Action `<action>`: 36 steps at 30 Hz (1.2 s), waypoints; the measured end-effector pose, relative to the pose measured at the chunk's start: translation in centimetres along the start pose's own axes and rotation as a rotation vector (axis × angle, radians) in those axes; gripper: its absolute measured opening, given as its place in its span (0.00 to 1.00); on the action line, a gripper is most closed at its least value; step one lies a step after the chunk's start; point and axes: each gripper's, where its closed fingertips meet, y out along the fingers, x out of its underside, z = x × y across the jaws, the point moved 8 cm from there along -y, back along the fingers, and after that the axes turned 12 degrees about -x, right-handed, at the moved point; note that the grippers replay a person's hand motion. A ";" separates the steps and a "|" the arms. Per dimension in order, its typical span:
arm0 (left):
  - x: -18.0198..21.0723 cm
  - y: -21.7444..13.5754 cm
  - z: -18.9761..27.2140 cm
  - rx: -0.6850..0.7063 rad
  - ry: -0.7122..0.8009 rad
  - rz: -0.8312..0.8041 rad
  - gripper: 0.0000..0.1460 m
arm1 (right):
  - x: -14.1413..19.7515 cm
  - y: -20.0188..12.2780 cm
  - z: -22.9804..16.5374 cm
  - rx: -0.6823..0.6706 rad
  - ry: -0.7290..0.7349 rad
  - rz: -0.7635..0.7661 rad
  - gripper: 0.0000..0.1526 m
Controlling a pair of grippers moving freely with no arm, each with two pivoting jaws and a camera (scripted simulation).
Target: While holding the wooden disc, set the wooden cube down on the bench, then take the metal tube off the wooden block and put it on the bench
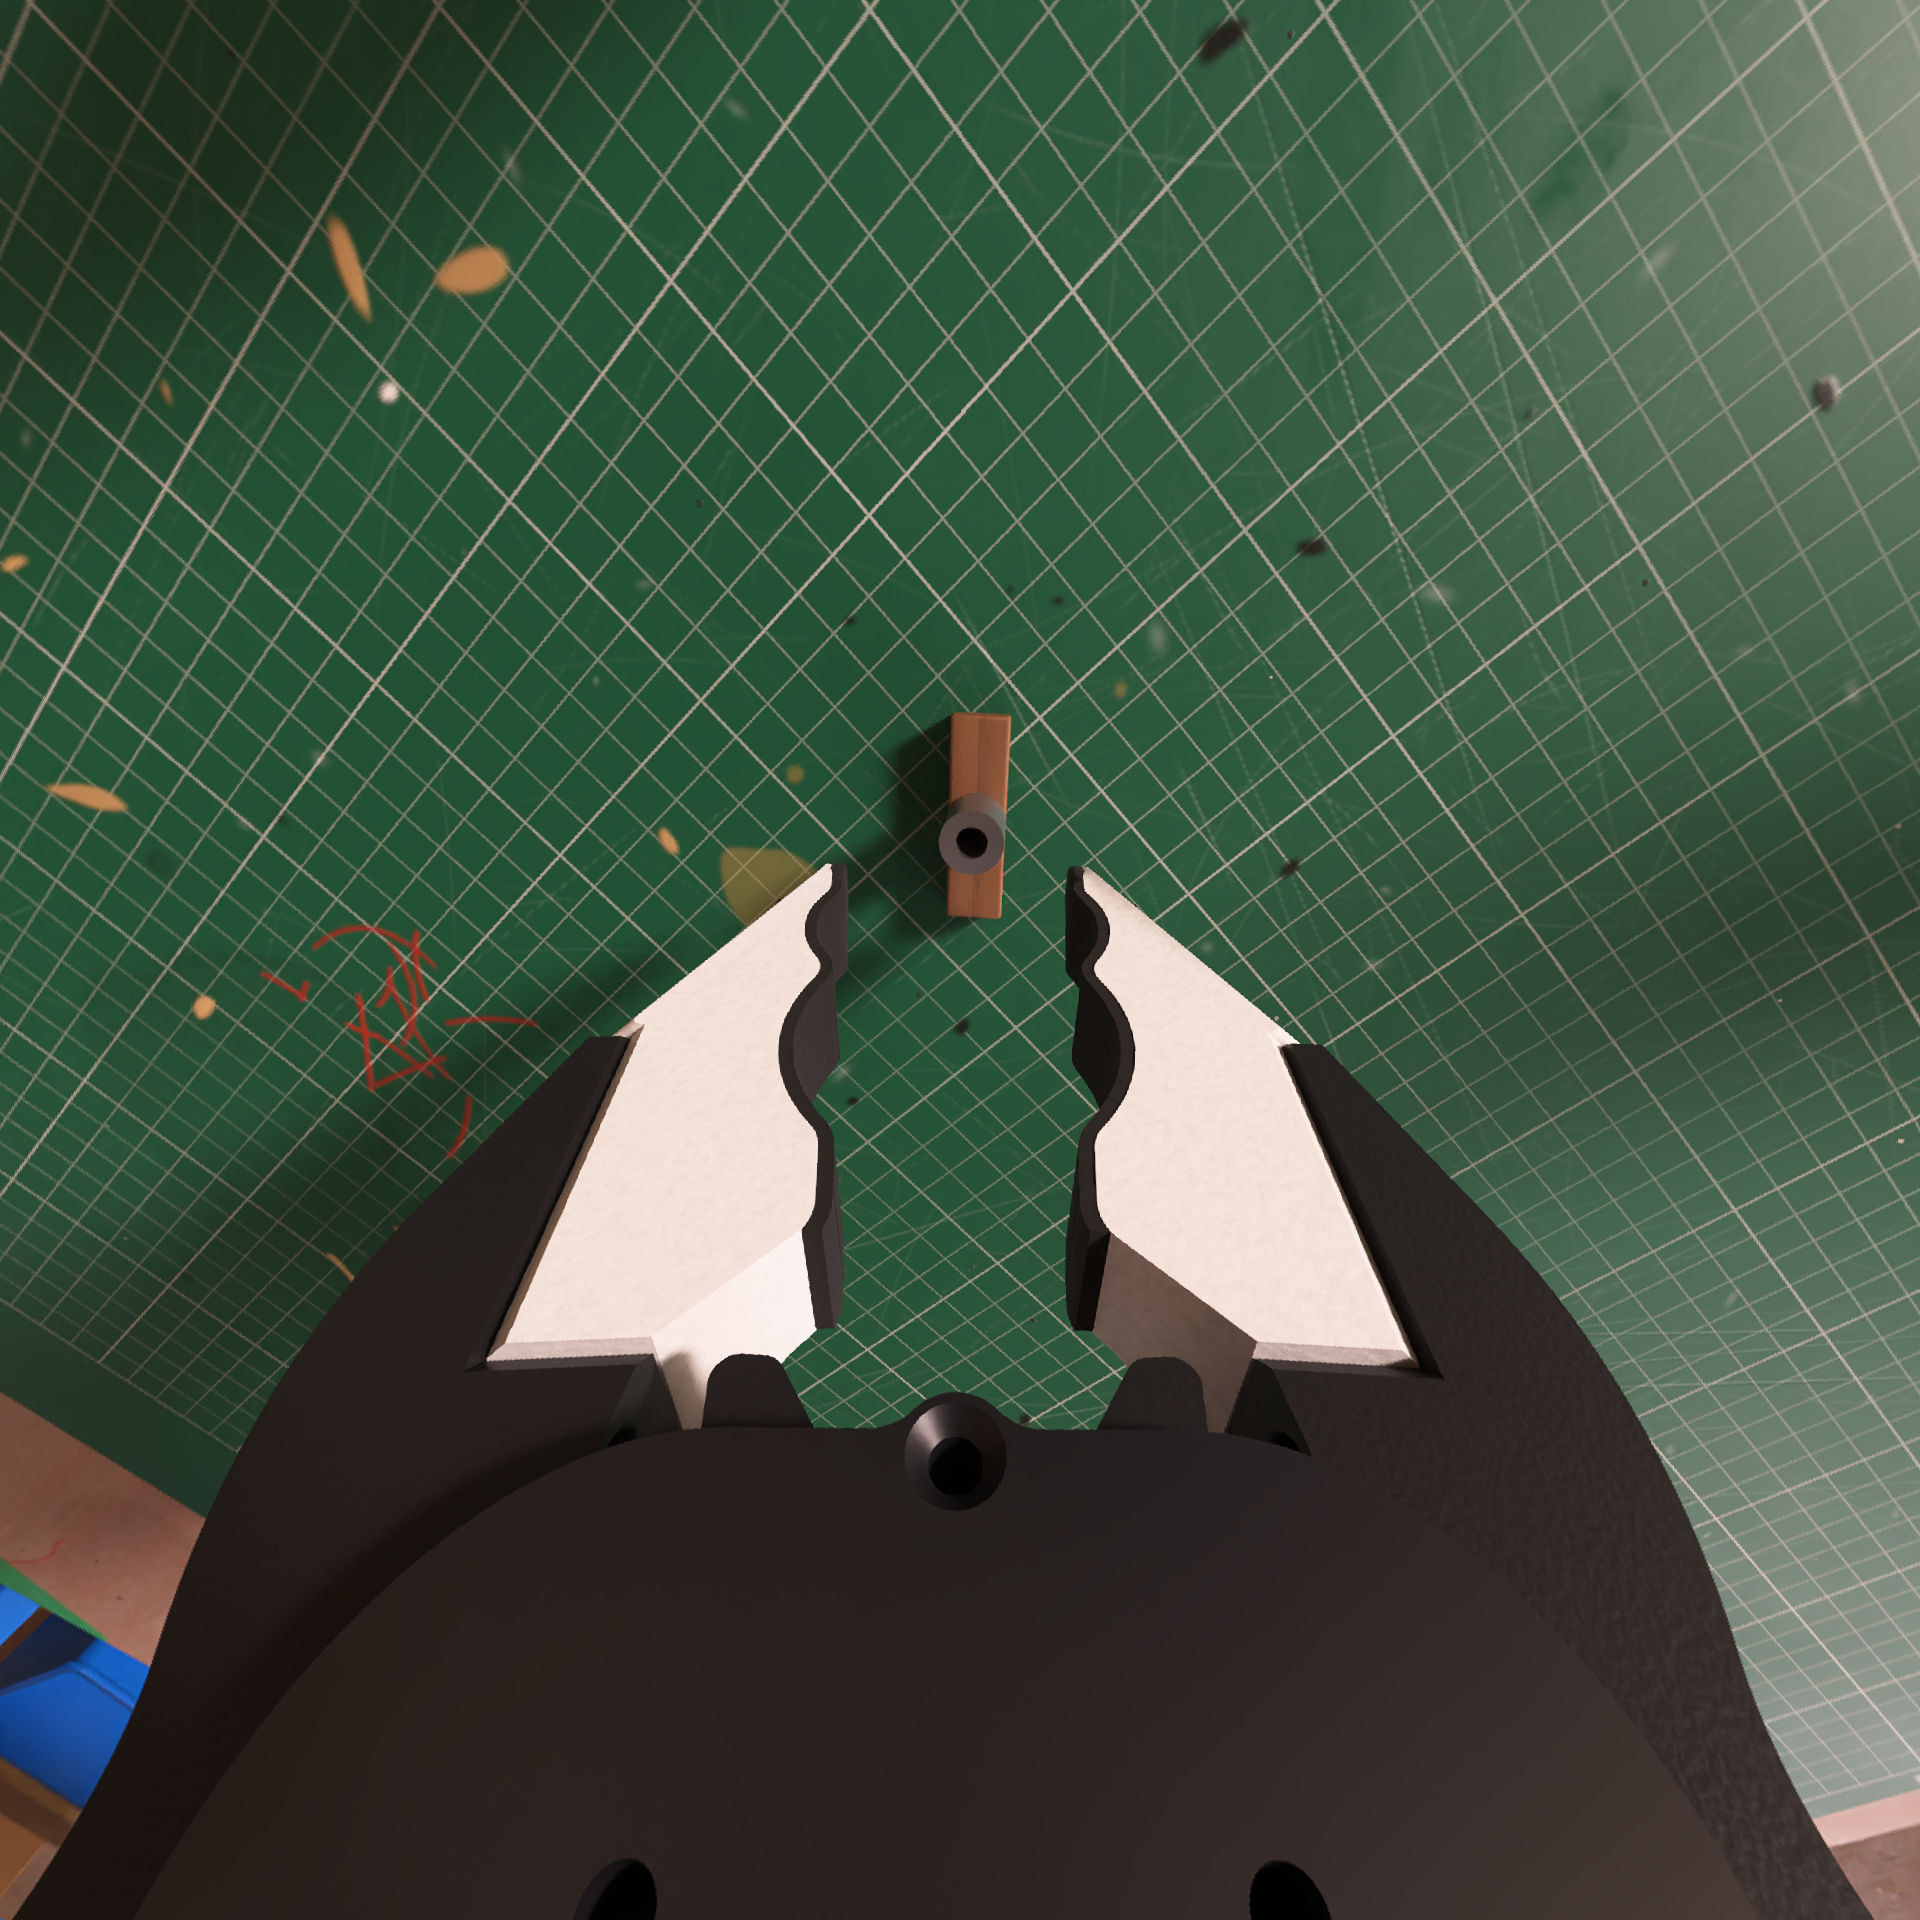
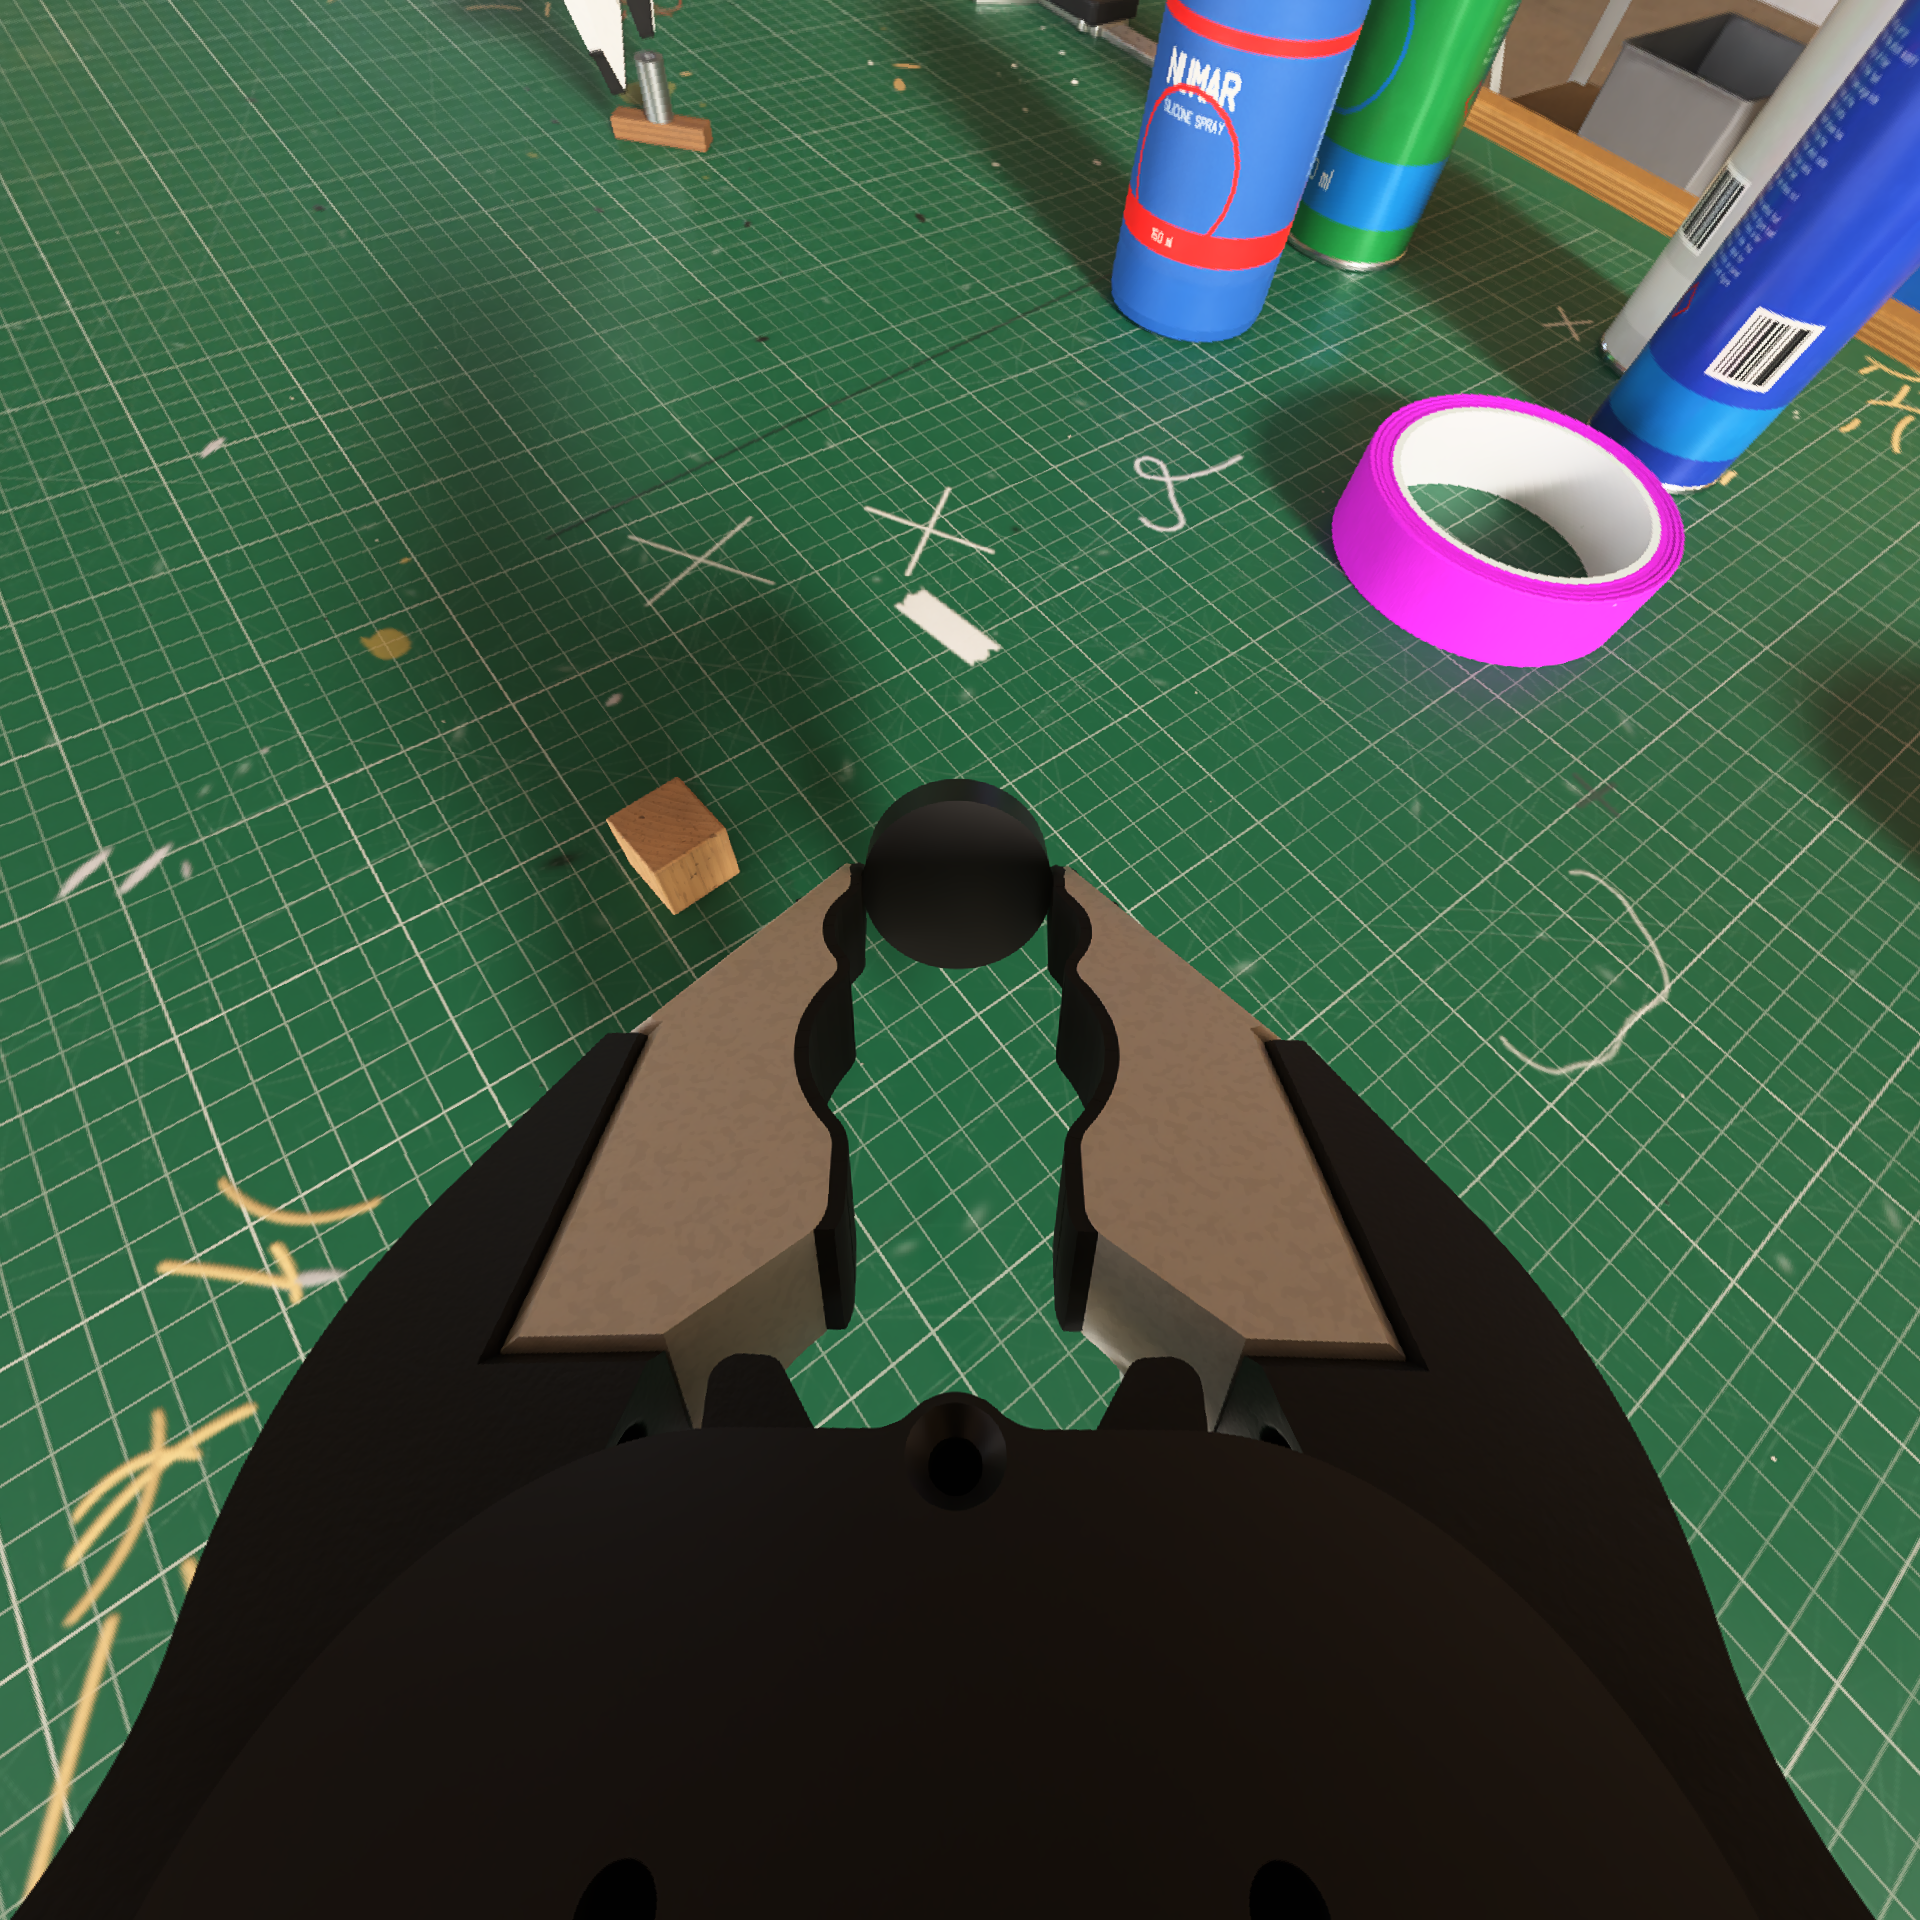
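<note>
In the left wrist view my left gripper (image 1: 956, 883) is open and empty, looking straight down on the grey metal tube (image 1: 971, 837) standing upright on the narrow wooden block (image 1: 978, 816). The tube lies just ahead of the fingertips. In the right wrist view my right gripper (image 2: 956, 883) is shut on a dark disc (image 2: 954, 873), held at its fingertips above the green mat. The wooden cube (image 2: 673, 844) rests on the mat just left of the right fingertips. Far off at the top left, the tube (image 2: 652, 85) on the block (image 2: 661, 130) shows with the left gripper's fingers (image 2: 608, 36) above it.
A pink tape roll (image 2: 1507, 530) lies at the right. Blue (image 2: 1210, 177) and green (image 2: 1392, 135) spray cans stand behind it, another blue can (image 2: 1766, 322) farther right. The green cutting mat (image 1: 1351, 416) covers the bench. A blue bin (image 1: 52, 1704) sits beyond the mat's lower left edge.
</note>
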 end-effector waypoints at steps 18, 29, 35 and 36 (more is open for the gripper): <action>-0.3 1.1 0.2 0.036 0.006 -0.045 0.08 | -0.3 -0.1 -0.4 -0.011 -0.015 0.008 0.23; -0.2 -0.4 0.2 0.028 0.017 -0.044 0.08 | -0.3 -0.1 -0.5 -0.015 -0.019 0.010 0.23; -0.8 -4.4 -0.1 -0.016 0.029 -0.020 0.08 | -0.6 -0.2 -0.8 -0.020 -0.032 0.018 0.23; -1.1 -5.4 0.1 -0.024 0.036 -0.008 0.08 | -0.6 -0.3 -0.9 -0.019 -0.036 0.018 0.23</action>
